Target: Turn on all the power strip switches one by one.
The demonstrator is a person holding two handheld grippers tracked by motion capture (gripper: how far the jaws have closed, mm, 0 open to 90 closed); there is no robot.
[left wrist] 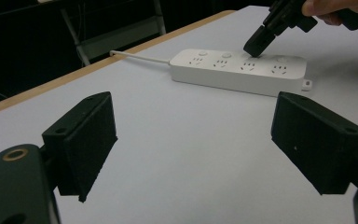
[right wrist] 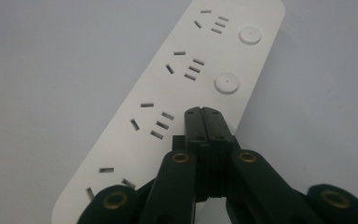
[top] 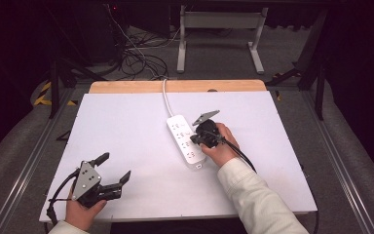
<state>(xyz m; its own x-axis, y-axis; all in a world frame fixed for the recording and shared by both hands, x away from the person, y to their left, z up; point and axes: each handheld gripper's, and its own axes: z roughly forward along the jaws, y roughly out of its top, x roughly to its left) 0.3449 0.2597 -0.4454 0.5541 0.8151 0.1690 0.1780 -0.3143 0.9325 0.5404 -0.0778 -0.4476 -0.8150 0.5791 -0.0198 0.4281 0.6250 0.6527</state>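
Centrally on the white table (top: 126,131) lies the white power strip (top: 185,141). Pressed together with nothing between its jaws, the right gripper (right wrist: 203,112) tips down onto the strip's third switch position; the left gripper (top: 114,168) gapes wide, well apart.

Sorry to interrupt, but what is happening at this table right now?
A person is working on a white power strip lying on the white table. The right gripper, jaws shut, points its tip down onto the strip beside the third socket group, where that group's round button would be, apparently pressing it. The left gripper rests near the table's front edge with its jaws open, holding nothing.
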